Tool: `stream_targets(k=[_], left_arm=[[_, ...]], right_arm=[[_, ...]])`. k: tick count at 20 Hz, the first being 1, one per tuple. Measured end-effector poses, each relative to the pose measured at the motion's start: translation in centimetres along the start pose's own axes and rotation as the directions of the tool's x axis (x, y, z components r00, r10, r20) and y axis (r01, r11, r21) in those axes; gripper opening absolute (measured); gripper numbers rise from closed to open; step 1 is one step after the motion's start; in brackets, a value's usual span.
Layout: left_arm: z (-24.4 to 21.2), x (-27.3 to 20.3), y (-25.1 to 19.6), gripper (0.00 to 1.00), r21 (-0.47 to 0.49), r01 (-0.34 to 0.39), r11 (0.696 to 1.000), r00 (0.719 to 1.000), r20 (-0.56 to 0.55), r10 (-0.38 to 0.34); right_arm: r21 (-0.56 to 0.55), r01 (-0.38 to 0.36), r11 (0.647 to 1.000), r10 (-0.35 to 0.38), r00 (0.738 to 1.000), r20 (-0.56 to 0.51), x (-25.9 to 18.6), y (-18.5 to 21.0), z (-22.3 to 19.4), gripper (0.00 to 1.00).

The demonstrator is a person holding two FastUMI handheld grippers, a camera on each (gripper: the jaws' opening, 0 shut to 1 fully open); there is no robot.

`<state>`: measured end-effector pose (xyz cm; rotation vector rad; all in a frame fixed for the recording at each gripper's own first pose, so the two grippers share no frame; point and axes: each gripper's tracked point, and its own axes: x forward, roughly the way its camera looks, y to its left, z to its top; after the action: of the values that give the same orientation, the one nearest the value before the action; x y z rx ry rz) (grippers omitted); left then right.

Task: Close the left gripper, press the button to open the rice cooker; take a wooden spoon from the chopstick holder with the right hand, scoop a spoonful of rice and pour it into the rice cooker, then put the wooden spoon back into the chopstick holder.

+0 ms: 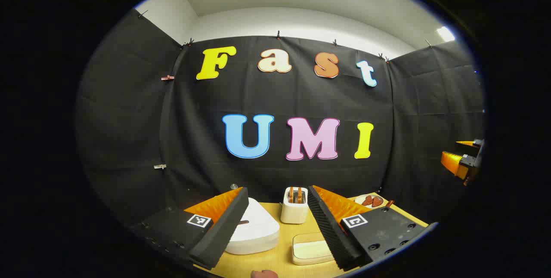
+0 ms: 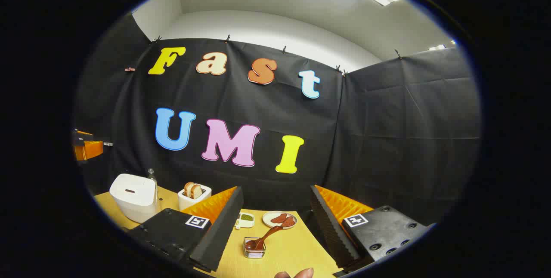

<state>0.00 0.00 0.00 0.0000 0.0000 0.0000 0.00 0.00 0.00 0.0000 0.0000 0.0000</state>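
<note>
Black cloth walls the booth; a wooden table (image 1: 258, 265) lies low in both views.

Left gripper view: left gripper (image 1: 277, 222), fingers wide apart, hangs above the table. Rice cooker (image 1: 254, 228), white, lid down, sits lower centre between the fingers, nearer the left one. Toaster (image 1: 294, 205) stands behind it.

Right gripper view: right gripper (image 2: 275, 226), fingers apart, holding nothing. Wooden spoon (image 2: 264, 237) rests in a small clear holder (image 2: 254, 248) at lower centre; bowl end down in the holder, handle slanting up toward the right, long axis diagonal.

Judgement: step 1, not yet begun. Next move: bring the left fingers together, then press the cooker's button, whose place I cannot make out.
</note>
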Motion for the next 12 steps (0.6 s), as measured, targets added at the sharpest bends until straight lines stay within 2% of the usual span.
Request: stream_targets(k=[12], left_arm=[[-0.3,-0.9,1.7,0.95,-0.012,-0.017,1.000,1.000,-0.015,0.017]], right_arm=[[-0.002,0.005,1.000,-0.005,1.000,0.006,-0.2,0.6,0.2,0.97]])
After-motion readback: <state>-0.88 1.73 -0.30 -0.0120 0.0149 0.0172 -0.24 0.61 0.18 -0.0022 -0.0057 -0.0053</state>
